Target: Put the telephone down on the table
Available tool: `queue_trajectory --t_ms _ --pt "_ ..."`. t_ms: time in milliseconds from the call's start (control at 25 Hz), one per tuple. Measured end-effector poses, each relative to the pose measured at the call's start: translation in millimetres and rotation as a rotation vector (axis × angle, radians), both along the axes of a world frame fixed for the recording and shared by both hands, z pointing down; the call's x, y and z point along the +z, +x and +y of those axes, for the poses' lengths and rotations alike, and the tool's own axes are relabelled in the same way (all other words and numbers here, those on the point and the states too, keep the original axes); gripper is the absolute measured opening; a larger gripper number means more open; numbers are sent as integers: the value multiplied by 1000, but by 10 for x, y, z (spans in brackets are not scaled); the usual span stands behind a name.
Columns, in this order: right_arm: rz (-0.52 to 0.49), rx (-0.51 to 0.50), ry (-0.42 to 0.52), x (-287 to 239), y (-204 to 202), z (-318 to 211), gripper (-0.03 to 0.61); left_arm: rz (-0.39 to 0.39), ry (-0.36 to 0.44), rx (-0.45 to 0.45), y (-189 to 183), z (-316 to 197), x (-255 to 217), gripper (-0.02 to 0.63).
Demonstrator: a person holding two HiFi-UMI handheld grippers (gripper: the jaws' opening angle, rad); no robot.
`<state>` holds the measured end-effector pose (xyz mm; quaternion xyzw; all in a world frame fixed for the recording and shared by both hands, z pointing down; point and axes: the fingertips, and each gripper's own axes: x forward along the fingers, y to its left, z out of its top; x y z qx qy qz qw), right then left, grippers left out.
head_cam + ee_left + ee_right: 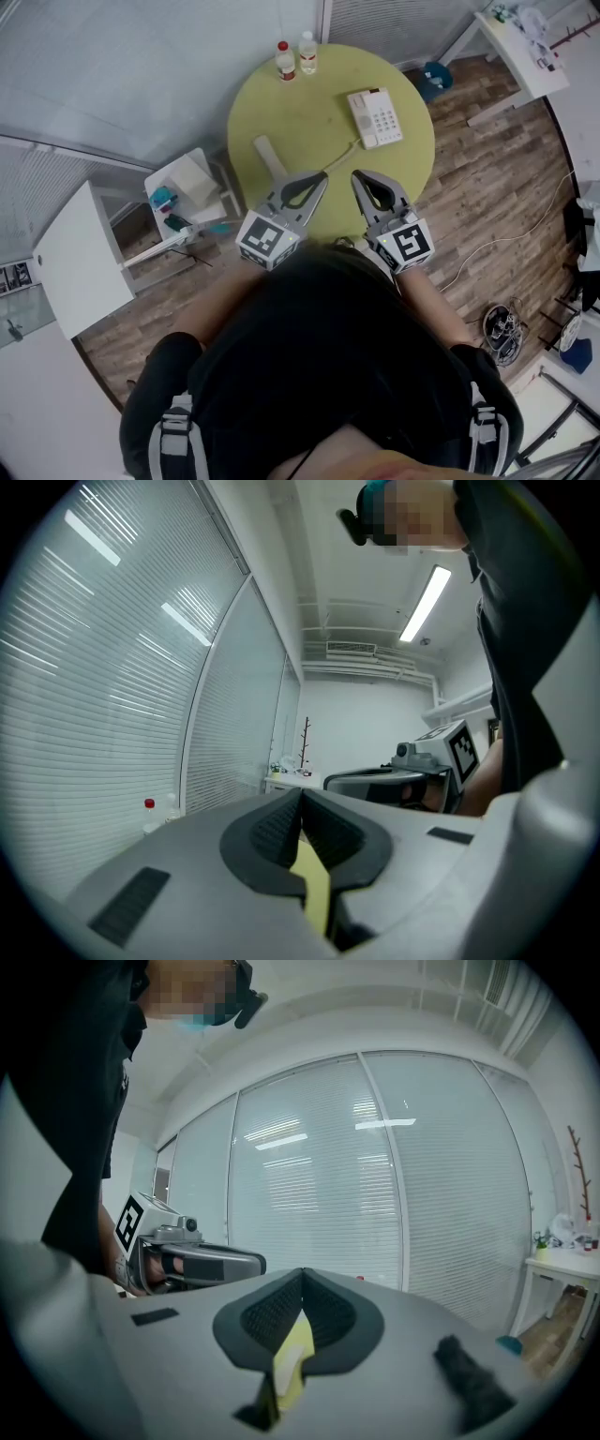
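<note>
The round yellow-green surface (281, 108) fills the upper middle of the head view. On its upper right part sits the cream push-button telephone base (375, 117), keypad facing up. A thin pale cord (341, 153) runs from the base down toward the lower left. At the left side of the surface a cream oblong handset (267, 155) lies flat, well apart from the base.

The left claw (321, 176) sits at the lower middle of the surface. Its grey body is just beside the near end of the handset, which lies to its upper left, and I cannot tell whether the two touch. In the left gripper view its dark ribbed pads are pressed together tip to tip with nothing between them. Only a sliver of the yellow-green surface shows through the gap below the pads.

The right claw (357, 176) is just beside the left one, toward the right of the frame, with its tips aimed at the upper left. The telephone base lies above it in the frame, apart from it. In the right gripper view its pads likewise meet at the tip and pinch nothing.

At the top edge of the surface stand a clear plastic bottle with a red cap and red label (284, 61) and, just beside it, a clear plastic bottle with a white cap (307, 52). The person's black top (328, 356) fills the lower part of the frame. The brown wooden plank floor (478, 197) surrounds the surface.
</note>
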<state>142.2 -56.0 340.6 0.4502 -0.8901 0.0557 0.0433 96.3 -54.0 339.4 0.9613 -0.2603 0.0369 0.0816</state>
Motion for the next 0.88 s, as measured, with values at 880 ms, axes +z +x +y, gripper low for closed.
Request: queue_trajectory --t_ms 880 --pt "-11 -32 -37 119 -62 19 17 -14 -22 -41 -51 -5 111 12"
